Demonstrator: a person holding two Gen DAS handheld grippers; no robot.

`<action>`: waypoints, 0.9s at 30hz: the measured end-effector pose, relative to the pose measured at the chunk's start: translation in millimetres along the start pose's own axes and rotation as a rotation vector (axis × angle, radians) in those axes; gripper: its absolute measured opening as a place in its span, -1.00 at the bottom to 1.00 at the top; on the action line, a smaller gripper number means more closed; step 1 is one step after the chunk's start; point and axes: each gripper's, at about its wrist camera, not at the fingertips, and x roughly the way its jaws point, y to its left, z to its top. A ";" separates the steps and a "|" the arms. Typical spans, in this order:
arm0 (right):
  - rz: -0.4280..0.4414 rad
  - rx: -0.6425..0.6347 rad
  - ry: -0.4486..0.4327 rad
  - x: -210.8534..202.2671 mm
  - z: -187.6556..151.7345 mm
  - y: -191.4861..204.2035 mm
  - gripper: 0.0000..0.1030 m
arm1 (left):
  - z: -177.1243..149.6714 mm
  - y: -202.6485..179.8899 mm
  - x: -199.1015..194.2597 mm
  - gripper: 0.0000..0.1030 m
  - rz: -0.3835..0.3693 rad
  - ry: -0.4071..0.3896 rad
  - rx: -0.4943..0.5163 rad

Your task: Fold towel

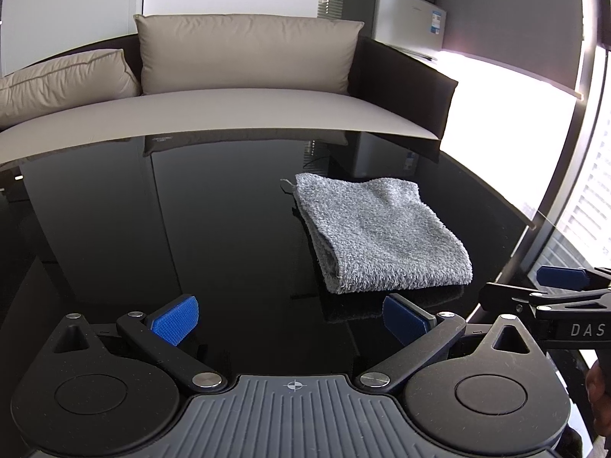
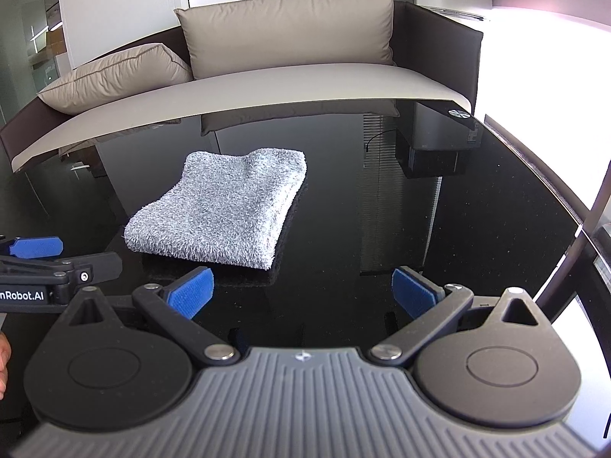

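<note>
You are holding both grippers, left gripper (image 1: 290, 322) and right gripper (image 2: 301, 292), spread and empty; folded towel (image 2: 225, 206) is lying ahead between them, touching neither.

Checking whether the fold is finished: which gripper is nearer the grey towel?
Too close to call. The left gripper sits just off the towel toward the person's left, the right gripper just off toward the right; both open, touching nothing.

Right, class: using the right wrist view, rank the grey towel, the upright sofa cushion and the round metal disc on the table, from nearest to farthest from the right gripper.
From the right gripper:
1. Grey towel, folded on the black table, ahead-left.
2. Metal disc, at the table's far right edge.
3. Upright cushion, on the sofa beyond the table.
</note>
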 end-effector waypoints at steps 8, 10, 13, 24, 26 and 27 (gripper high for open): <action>-0.006 -0.021 -0.013 -1.5 1.3 0.1 0.98 | 2.1 3.5 -0.3 0.98 0.016 0.003 -0.011; -0.005 -0.030 -0.012 -1.5 1.1 1.2 0.98 | 2.3 3.2 -1.1 0.98 0.016 0.002 -0.010; -0.002 -0.043 -0.013 -2.3 0.3 2.6 0.98 | 2.6 2.6 -2.0 0.98 0.015 0.002 -0.006; -0.007 -0.033 0.000 -0.4 -1.2 2.3 0.98 | 0.9 0.3 -0.6 0.98 0.017 0.012 0.001; -0.010 -0.030 0.001 -0.5 -1.7 2.8 0.98 | 0.5 -0.4 -0.2 0.98 0.027 0.014 -0.003; -0.012 -0.027 -0.001 -0.7 -1.8 2.7 0.98 | 0.5 -0.5 -0.1 0.98 0.029 0.013 -0.002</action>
